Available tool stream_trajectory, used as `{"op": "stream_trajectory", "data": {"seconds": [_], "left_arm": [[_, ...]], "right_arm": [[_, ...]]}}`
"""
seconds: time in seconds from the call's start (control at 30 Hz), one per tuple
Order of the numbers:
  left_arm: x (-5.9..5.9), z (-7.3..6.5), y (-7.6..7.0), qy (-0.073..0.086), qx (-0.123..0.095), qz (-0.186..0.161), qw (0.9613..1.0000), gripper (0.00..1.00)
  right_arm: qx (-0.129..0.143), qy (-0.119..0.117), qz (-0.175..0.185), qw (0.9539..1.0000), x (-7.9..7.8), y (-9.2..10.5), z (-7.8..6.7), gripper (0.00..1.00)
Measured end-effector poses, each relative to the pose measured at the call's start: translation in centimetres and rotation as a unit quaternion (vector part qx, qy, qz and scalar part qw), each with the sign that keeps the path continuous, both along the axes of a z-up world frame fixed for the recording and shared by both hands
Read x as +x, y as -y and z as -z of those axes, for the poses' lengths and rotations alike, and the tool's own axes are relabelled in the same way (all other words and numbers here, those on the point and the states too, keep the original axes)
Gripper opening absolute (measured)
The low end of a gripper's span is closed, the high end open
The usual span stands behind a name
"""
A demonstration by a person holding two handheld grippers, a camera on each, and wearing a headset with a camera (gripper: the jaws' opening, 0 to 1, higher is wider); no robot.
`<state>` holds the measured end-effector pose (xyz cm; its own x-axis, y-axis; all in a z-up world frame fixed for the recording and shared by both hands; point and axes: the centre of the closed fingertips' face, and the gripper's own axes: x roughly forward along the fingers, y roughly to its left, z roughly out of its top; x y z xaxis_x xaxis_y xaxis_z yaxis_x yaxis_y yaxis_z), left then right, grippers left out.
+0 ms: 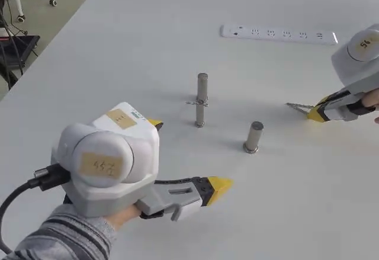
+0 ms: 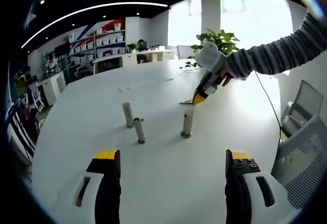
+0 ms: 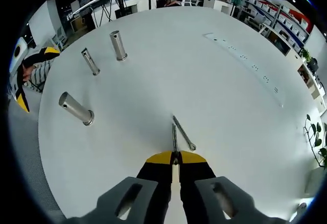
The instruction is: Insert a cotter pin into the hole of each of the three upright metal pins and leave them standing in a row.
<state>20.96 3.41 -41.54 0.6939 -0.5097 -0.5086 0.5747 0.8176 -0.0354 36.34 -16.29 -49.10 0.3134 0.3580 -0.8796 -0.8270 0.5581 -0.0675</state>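
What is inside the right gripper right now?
A thin cotter pin, sticking forward from the shut right gripper over the white table. Its pinched end is covered.

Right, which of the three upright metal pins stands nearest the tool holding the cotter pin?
The lone pin on the right in the head view; the other two stand together, farther from that right tool.
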Motion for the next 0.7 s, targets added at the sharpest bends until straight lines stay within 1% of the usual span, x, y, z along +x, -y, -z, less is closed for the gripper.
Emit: {"op": "stream_trajectory", "data": {"seconds": [0.03, 0.13, 0.23, 0.3, 0.33, 0.37, 0.4, 0.5, 0.53, 0.6, 0.63, 0.67, 0.7], "left_arm": [[0.0, 0.0, 0.0, -0.002, -0.002, -0.001, 1.0, 0.82], [0.0, -0.1, 0.0, -0.001, -0.003, -0.002, 1.0, 0.82], [0.0, -0.2, -0.1, -0.002, -0.005, -0.004, 1.0, 0.8], [0.1, -0.2, -0.1, -0.001, -0.005, -0.004, 1.0, 0.77], [0.1, -0.2, -0.2, 0.0, -0.003, -0.004, 1.0, 0.74], [0.1, -0.2, -0.2, 0.0, -0.002, -0.002, 1.0, 0.71], [0.1, -0.2, -0.2, -0.001, -0.002, -0.001, 1.0, 0.69], [0.0, -0.3, 0.0, 0.001, -0.003, 0.004, 1.0, 0.64], [0.0, -0.4, 0.1, -0.001, -0.004, 0.007, 1.0, 0.64], [-0.1, -0.4, 0.3, -0.003, -0.007, 0.01, 0.9999, 0.61], [-0.1, -0.4, 0.4, -0.004, -0.008, 0.012, 0.9999, 0.6], [-0.1, -0.4, 0.5, -0.007, -0.009, 0.014, 0.9998, 0.58], [-0.2, -0.4, 0.6, -0.01, -0.009, 0.016, 0.9998, 0.56]], "right_arm": [[-0.003, 0.002, -0.006, 1.0, 0.0, 0.0, 0.0, 0.0], [-0.003, 0.005, -0.01, 0.9999, -0.1, 0.0, 0.0, 0.0], [0.003, 0.016, -0.012, 0.9998, -0.4, -0.2, 0.0, 0.0], [0.007, 0.023, -0.012, 0.9997, -0.6, -0.3, -0.1, 0.0], [0.008, 0.031, -0.014, 0.9994, -0.8, -0.4, -0.2, 0.0], [0.013, 0.038, -0.015, 0.9991, -0.9, -0.5, -0.3, 0.0], [0.026, 0.051, -0.014, 0.9983, -0.9, -0.8, -0.7, 0.0], [0.032, 0.064, -0.016, 0.9973, -1.5, -1.0, -1.2, 0.0], [0.035, 0.07, -0.02, 0.9967, -1.8, -1.1, -1.4, 0.0], [0.043, 0.076, -0.027, 0.9958, -2.3, -1.6, -1.8, 0.0], [0.047, 0.084, -0.031, 0.9949, -2.5, -1.8, -2.1, 0.0], [0.049, 0.085, -0.034, 0.9946, -2.8, -2.0, -2.3, 0.0], [0.058, 0.091, -0.042, 0.9933, -3.2, -2.4, -2.7, 0.0]]}}
